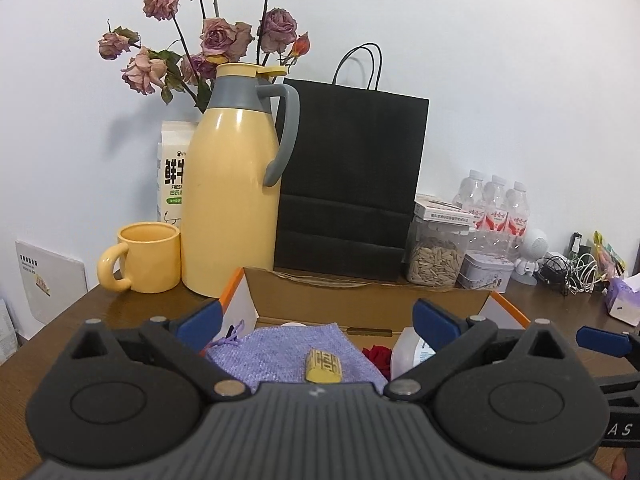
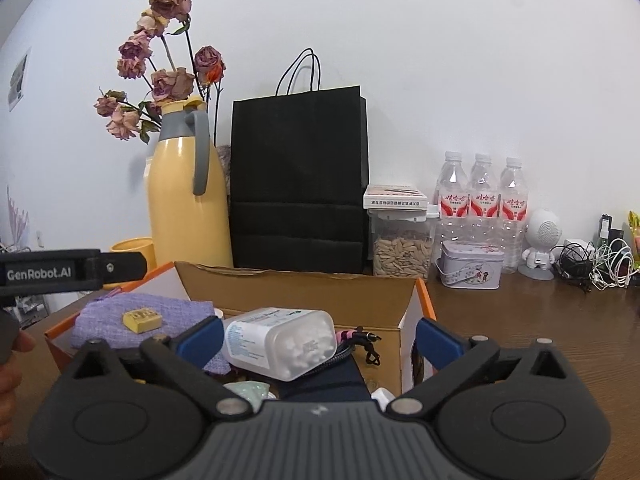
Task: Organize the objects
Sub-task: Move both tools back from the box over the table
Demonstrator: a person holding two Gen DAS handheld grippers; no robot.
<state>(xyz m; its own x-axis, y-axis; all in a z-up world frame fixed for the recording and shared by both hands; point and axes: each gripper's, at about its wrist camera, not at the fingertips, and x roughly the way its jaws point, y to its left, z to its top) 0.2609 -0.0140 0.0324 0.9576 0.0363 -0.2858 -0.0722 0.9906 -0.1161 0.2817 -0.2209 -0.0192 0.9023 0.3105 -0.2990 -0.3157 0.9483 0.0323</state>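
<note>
An open cardboard box [image 1: 372, 300] with orange edges sits on the brown table; it also shows in the right wrist view [image 2: 296, 294]. Inside lie a purple knitted pouch [image 1: 280, 352] [image 2: 120, 316] with a small yellow block [image 1: 323, 366] [image 2: 142, 318] on top, a clear tub of cotton swabs [image 2: 280, 342], a dark cable with a pink end [image 2: 352, 340] and something red [image 1: 378, 356]. My left gripper [image 1: 318, 322] is open and empty above the box's near side. My right gripper [image 2: 318, 336] is open and empty, its fingers either side of the tub.
Behind the box stand a yellow thermos jug [image 1: 232, 200], a yellow mug [image 1: 146, 258], a black paper bag [image 1: 348, 184], a seed jar [image 2: 402, 252], a tin [image 2: 470, 264], three water bottles [image 2: 482, 200], a white speaker figure [image 2: 540, 244] and tangled cables [image 2: 600, 264].
</note>
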